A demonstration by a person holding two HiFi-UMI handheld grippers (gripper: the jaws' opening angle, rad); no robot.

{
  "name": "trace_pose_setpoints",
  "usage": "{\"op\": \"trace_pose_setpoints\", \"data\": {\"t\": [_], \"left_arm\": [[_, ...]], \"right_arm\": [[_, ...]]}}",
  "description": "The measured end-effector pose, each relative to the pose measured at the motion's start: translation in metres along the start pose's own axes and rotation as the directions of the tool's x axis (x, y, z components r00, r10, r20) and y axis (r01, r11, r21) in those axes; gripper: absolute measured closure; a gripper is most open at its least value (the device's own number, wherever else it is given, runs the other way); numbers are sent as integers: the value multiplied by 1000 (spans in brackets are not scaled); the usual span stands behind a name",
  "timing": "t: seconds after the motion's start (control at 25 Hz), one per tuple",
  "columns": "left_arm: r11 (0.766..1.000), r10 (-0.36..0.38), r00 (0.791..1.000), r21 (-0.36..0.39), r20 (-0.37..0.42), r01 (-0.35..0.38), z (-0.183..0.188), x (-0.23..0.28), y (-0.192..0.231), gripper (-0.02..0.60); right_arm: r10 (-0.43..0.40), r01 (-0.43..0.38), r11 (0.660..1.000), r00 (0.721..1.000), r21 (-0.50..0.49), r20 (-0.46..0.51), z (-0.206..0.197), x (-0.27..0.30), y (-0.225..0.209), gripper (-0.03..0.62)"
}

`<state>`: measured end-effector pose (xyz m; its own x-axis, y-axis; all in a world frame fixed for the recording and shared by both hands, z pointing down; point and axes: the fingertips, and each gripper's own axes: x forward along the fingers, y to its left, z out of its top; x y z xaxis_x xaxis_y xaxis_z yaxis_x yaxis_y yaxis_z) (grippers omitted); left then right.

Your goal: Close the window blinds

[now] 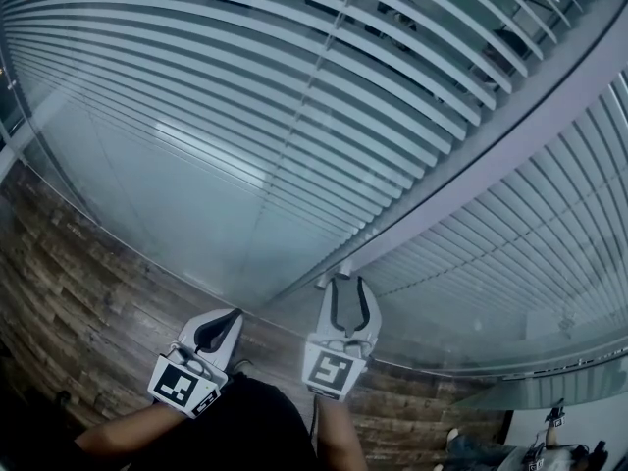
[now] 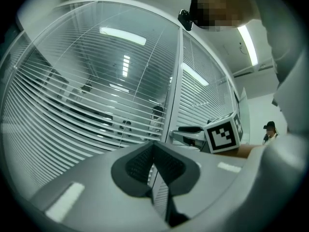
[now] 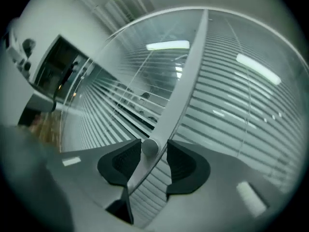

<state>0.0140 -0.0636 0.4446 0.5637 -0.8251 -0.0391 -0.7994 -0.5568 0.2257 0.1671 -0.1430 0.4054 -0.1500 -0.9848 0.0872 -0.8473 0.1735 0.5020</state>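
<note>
the right gripper (image 1: pixel 345 285) has its jaws apart around the small round grey knob (image 3: pixel 150 147) on the pale metal window post (image 3: pixel 186 76), not pinching it. the left gripper (image 2: pixel 153 166) is closed and empty. the white slatted blinds (image 1: pixel 294 86) behind the glass sit part open (gaps show). an off-centre pinch could slip off the smooth knob, or twist it the wrong way.

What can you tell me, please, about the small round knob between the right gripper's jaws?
The knob is small, round and pale grey, smooth-looking. It sits on the grey mullion between two glazed panels with slatted blinds. It lies between the open jaws of the right gripper, close to one pad and clear of the other; nothing clamps it.
</note>
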Motion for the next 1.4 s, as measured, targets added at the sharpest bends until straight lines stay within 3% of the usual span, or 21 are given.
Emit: {"op": "trace_pose_setpoints", "data": {"t": [0.16,0.28,0.44,0.52,0.6,0.76,0.88,0.96,1.04,1.12,1.24,1.32,1.4], "left_arm": [[1000,-27,999,-9,-25,26,-2,9,-12,581],[999,-39,999,-4,-19,38,-1,6,-18,581],[999,-42,999,-7,-16,42,-3,-1,-19,581],[999,-41,999,-11,-17,41,-3,3,-18,581],[999,-39,999,-11,-22,39,-3,6,-18,581],[999,-40,999,-11,-19,40,-1,1,-15,581],[998,-58,998,-8,-25,58,0,-4,-14,581],[998,-68,997,-7,-31,68,0,-6,-13,581],[997,-73,996,-11,-42,72,-1,-5,-8,581],[997,-75,996,-13,-48,75,-1,-3,-4,581],[997,-79,996,-11,-49,79,2,-2,-1,581],[996,-85,995,-12,-58,84,-1,-2,1,581],[996,-94,993,-10,-69,94,-7,-3,4,581]], "right_arm": [[-13,-12,960,996,-281,-88,-1,12,4,430],[-46,11,938,995,-345,-94,0,8,4,465],[-30,18,987,997,-159,-73,0,0,5,467],[-23,19,998,998,-58,-61,-2,2,1,467],[-4,9,994,999,112,-43,-3,4,-6,468],[2,1,893,1000,451,-5,-3,-1,-13,470],[-2,0,820,1000,573,3,-3,-5,-13,471],[-10,7,805,1000,593,2,-4,-5,-12,471],[-16,15,831,1000,556,-2,-3,-2,-10,470],[-15,21,885,1000,466,-16,-3,3,-9,470],[0,12,975,999,223,-54,-1,6,-6,468],[2,1,999,997,45,-76,-2,7,-1,468],[-12,-1,993,995,-121,-101,-6,9,7,468]]}}
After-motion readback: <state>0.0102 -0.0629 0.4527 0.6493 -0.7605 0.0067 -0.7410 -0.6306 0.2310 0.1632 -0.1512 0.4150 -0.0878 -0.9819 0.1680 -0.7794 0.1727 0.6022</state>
